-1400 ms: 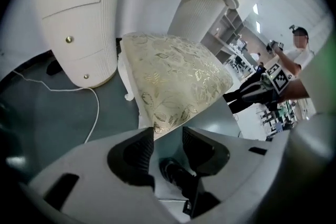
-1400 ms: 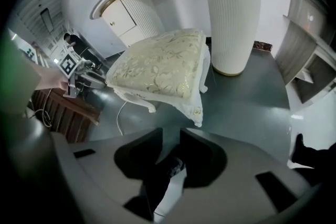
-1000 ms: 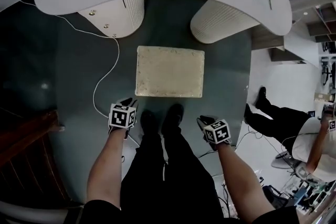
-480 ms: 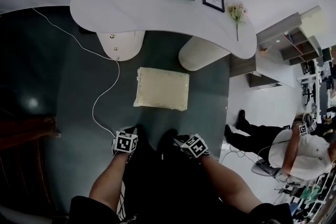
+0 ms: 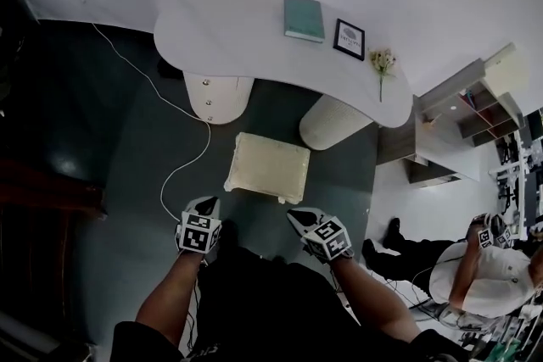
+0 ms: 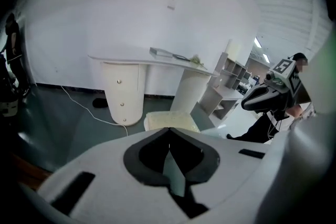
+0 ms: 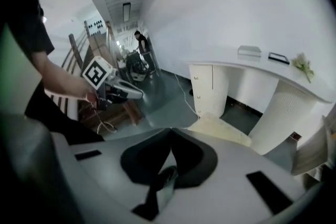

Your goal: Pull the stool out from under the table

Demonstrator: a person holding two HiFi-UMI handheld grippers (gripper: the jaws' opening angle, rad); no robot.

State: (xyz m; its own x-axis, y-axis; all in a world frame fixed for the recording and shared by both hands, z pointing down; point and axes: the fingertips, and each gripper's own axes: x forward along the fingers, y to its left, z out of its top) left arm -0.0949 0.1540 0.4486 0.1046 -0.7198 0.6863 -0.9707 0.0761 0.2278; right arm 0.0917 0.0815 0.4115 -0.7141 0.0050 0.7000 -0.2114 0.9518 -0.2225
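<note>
Both pairs of jaws are seen clenched on nothing. The left gripper [image 5: 204, 206] and the right gripper [image 5: 301, 219] are held low, beside the person's legs. Just ahead of them the stool [image 5: 267, 168] is found on the floor, with its long axis laid roughly along the near edge of the bench [image 5: 229, 30]. It is judged to be already clear of that edge. Neither gripper is clearly nearer.

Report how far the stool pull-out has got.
Done: the stool stands on open floor, clear of the table. In hand: nothing; the left gripper and right gripper hover short of it, jaws together and empty. Left: nothing that I can see.
</note>
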